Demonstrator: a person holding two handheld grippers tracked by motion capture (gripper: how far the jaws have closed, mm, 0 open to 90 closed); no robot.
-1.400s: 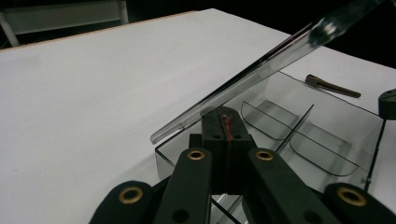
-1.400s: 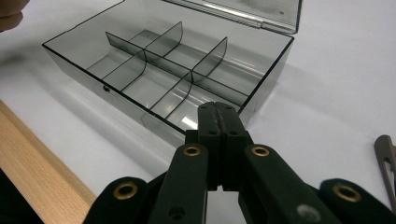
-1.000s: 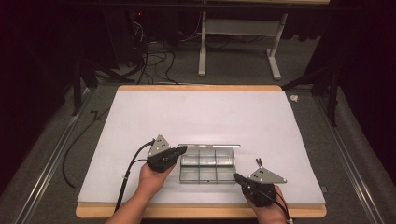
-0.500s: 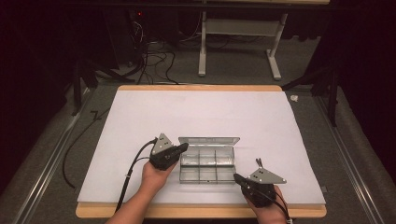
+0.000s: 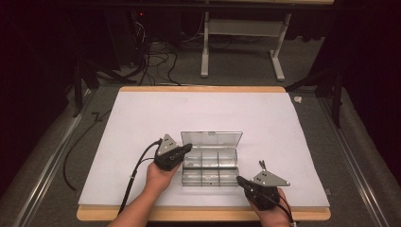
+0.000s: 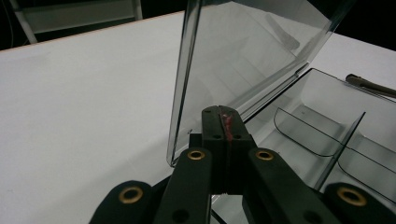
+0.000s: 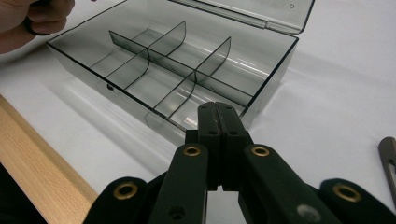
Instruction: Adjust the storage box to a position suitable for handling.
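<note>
A clear plastic compartment box (image 5: 210, 166) lies on the white sheet near the front, its divided cells empty. Its lid (image 5: 212, 138) stands open along the far side. My left gripper (image 5: 189, 147) is shut, its tip at the box's left rear corner, right by the lid's lower corner. In the left gripper view the shut jaws (image 6: 223, 111) sit just in front of the raised lid (image 6: 243, 60). My right gripper (image 5: 239, 179) is shut too, tip at the box's front right corner. In the right gripper view it (image 7: 215, 106) almost touches the box wall (image 7: 163, 128).
A slim metal tool (image 5: 261, 165) lies on the sheet just right of the box, also at the edge (image 7: 387, 158) of the right gripper view. The wooden table edge (image 5: 203, 213) runs close behind both hands. Wide white sheet (image 5: 203, 111) stretches beyond the box.
The lid has swung up from lying flat on the box to standing open at the back. My left gripper rose slightly with it. The right gripper stayed put.
</note>
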